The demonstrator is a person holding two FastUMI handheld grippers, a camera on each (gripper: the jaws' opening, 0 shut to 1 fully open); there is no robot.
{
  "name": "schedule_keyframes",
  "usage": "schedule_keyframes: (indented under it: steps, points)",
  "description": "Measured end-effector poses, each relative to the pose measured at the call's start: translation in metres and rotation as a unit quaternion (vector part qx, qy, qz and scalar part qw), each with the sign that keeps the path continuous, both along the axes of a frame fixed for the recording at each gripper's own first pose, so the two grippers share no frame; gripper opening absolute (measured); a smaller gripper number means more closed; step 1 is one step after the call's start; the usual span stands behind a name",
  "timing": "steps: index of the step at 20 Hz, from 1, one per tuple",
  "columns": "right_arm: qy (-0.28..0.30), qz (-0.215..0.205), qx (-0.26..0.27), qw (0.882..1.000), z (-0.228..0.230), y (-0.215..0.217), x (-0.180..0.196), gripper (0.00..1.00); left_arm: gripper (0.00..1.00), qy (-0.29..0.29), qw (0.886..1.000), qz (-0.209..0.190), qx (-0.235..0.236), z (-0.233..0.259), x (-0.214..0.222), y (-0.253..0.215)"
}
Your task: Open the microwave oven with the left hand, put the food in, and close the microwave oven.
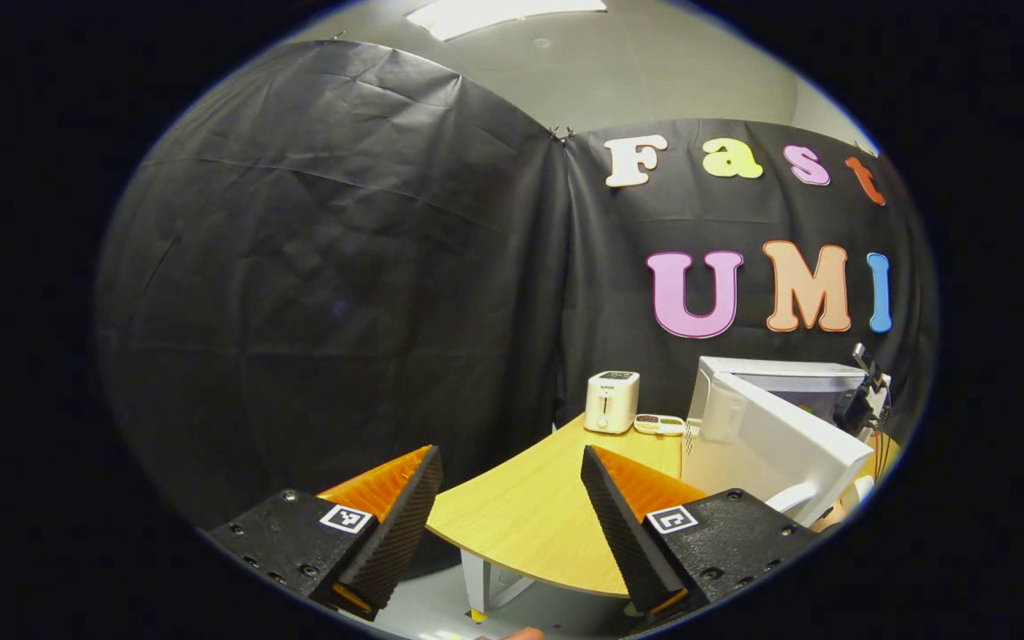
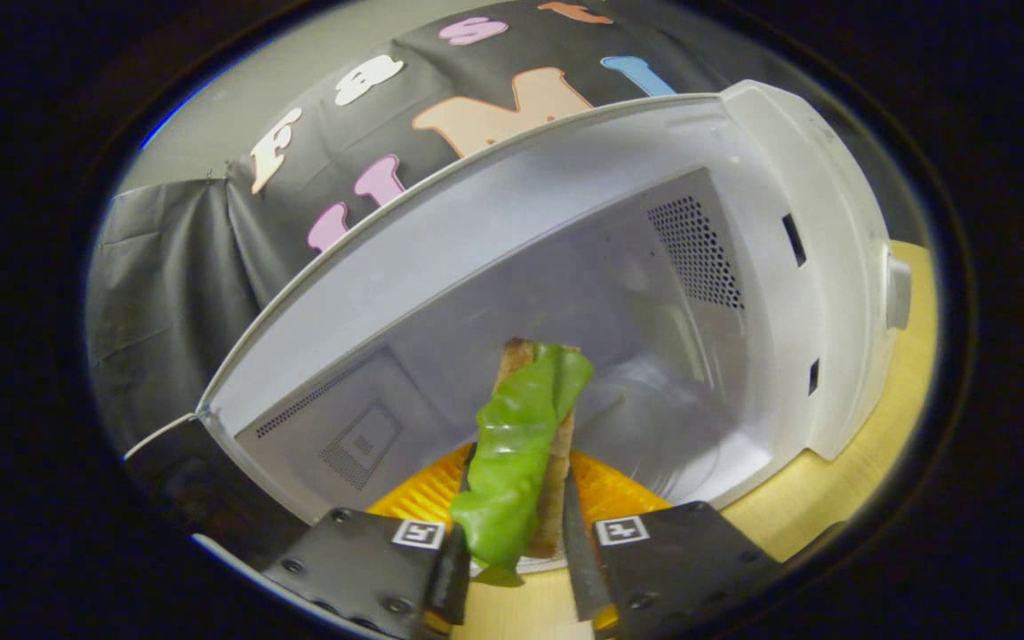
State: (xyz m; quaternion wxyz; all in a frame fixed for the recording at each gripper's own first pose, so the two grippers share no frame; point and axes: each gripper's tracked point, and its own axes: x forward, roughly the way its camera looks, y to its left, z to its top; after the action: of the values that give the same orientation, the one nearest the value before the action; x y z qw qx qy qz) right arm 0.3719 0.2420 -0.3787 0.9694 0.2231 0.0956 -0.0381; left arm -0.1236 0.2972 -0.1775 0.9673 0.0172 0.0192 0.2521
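The white microwave [image 1: 788, 375] stands on the wooden table [image 1: 530, 507], its door [image 1: 779, 449] swung open toward me. My left gripper [image 1: 508, 453] hangs open off the table's near-left edge, well short of the door, with nothing between its fingers. In the right gripper view, my right gripper [image 2: 516, 524] is shut on the food [image 2: 521, 444], a slice of bread with a green lettuce leaf. The food points into the open microwave [image 2: 494, 258] cavity, its far end above the glass turntable [image 2: 654, 418]. The gripper's body is still at the cavity's mouth.
A small white toaster [image 1: 612, 402] and a flat dish of food bits [image 1: 659, 424] stand at the back of the table, left of the microwave. Black cloth walls close the booth behind and to the left. A table leg [image 1: 476, 582] shows below the curved edge.
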Motion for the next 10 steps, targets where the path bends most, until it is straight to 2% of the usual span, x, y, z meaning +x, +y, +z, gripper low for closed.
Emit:
schedule_keyframes:
  steps: [5, 6, 7, 9, 10]
  points:
    - [0.007, 0.004, -0.059, 0.998, 0.002, -0.008, 0.003, 0.5, 0.96, 0.01, 1.0, -0.01, -0.003, -0.006, 0.007, -0.009]
    - [0.009, 0.001, -0.077, 0.997, 0.001, -0.011, 0.005, 0.58, 0.94, 0.01, 1.0, -0.011, -0.002, -0.005, 0.007, -0.01]
    - [0.01, -0.004, -0.094, 0.995, 0.0, -0.016, 0.005, 0.58, 0.99, 0.011, 1.0, -0.012, -0.002, -0.005, 0.008, -0.011]
    - [0.015, -0.014, -0.119, 0.993, 0.0, -0.027, 0.005, 0.72, 0.96, 0.01, 1.0, -0.019, 0.001, -0.002, 0.009, -0.016]
    - [0.016, -0.015, -0.127, 0.992, 0.002, -0.03, 0.004, 0.83, 0.96, 0.01, 1.0, -0.02, 0.004, -0.003, 0.009, -0.017]
